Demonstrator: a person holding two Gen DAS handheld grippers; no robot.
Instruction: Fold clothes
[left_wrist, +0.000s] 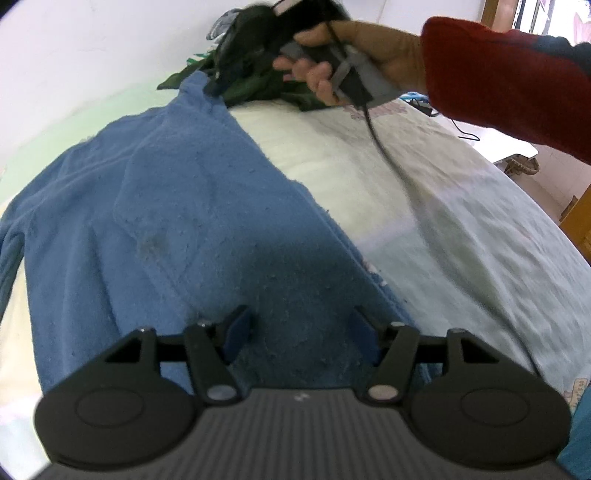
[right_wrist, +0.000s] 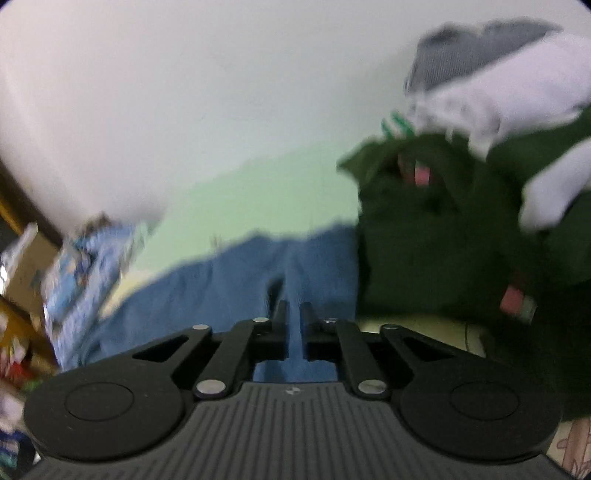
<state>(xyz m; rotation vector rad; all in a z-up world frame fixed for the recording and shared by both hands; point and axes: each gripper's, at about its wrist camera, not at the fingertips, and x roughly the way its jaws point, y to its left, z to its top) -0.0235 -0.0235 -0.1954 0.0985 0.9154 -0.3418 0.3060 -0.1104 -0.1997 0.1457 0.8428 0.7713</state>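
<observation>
Left gripper (left_wrist: 299, 332) is sitting low over the near end of the blue garment (left_wrist: 177, 229), jaws spread wide with fleece showing between them, nothing clamped. The blue garment is lying lengthwise on the bed, running from the left gripper up toward the far pile; its right edge is resting on the pale bedsheet (left_wrist: 424, 192).

In the right wrist view, the right gripper (right_wrist: 294, 317) is pinching a narrow ridge of the blue garment (right_wrist: 221, 280), jaws nearly together with only a strip of cloth between them. Frame is heavily blurred.

Farther out, the left wrist view is showing a hand (left_wrist: 354, 59) in a red sleeve (left_wrist: 509, 85) gripping the right gripper's handle, cable hanging from it. A dark green garment (right_wrist: 443, 240) is heaped just right of the pinch point, with white and grey clothes (right_wrist: 509, 81) piled on top, against the wall.
</observation>
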